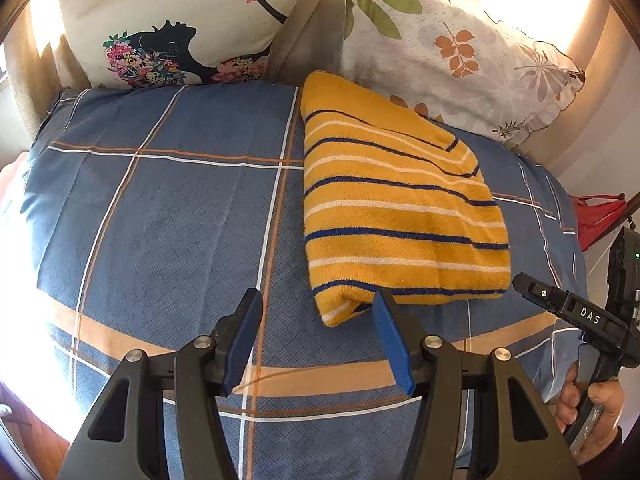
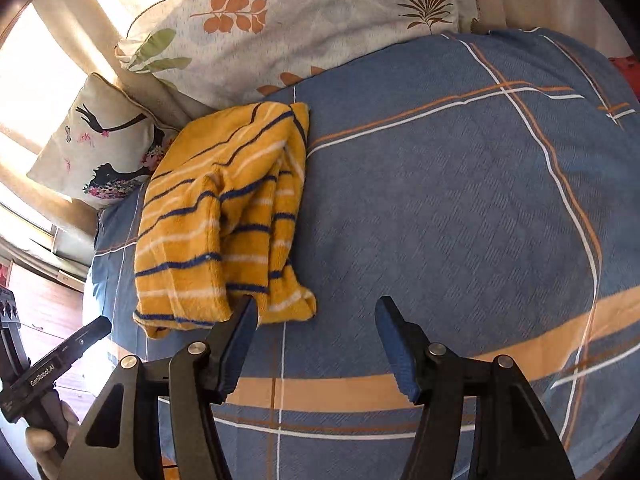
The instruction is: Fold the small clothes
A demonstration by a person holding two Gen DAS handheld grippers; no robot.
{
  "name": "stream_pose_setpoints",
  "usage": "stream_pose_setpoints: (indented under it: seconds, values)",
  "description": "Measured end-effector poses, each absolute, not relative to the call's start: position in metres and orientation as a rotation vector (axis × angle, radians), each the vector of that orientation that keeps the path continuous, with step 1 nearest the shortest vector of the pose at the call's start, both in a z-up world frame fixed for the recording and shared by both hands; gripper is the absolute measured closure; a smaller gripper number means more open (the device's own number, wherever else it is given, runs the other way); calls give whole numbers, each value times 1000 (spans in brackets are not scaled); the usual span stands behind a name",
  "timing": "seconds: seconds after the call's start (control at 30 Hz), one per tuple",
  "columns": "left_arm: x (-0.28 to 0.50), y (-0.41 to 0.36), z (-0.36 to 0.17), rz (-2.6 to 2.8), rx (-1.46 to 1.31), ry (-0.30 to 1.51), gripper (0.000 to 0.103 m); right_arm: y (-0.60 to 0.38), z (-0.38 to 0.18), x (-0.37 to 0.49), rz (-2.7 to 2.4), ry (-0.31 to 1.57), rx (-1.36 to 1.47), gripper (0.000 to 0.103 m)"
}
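Note:
A yellow garment (image 1: 400, 208) with navy and white stripes lies folded in a compact rectangle on the blue plaid bed cover (image 1: 168, 208). In the right wrist view the garment (image 2: 224, 224) shows its layered folded edges. My left gripper (image 1: 318, 304) is open and empty, just in front of the garment's near left corner. My right gripper (image 2: 316, 308) is open and empty, its left finger close to the garment's near right corner, over the bed cover (image 2: 440, 220). Each gripper's body shows in the other's view, with the right one (image 1: 576, 312) at the garment's right and the left one (image 2: 60, 356) at its left.
Two pillows lean at the head of the bed: a cream one with a black bird print (image 1: 172, 28) and a white one with leaf prints (image 1: 452, 52). A red object (image 1: 596, 216) sits past the bed's right edge. Wooden furniture (image 2: 44, 308) stands at the left.

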State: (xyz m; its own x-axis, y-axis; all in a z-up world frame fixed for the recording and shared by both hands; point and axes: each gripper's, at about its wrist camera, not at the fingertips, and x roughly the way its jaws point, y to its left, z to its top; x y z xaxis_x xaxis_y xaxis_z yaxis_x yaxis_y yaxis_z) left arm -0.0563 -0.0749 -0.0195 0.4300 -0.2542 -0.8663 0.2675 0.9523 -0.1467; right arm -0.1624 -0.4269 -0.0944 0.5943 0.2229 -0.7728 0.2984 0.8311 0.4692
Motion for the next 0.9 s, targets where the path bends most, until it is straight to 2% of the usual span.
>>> stream_pose_setpoints:
  seconds: [0.3, 0.47, 0.63, 0.83, 0.9]
  values:
    - [-43, -59, -29, -409, 30, 1118, 43, -408, -81, -159, -56, 905, 669, 33]
    - [-9, -53, -43, -513, -123, 1179, 43, -424, -72, -124, -58, 854, 707, 23]
    - [32, -62, -57, -563, -238, 1210, 43, -439, -82, -73, -40, 889, 737, 22]
    - [57, -103, -83, -679, -312, 1276, 23, -438, -114, -25, 82, 955, 828, 22]
    - [59, -112, -92, -686, -329, 1304, 23, -437, -121, -19, 116, 946, 875, 21]
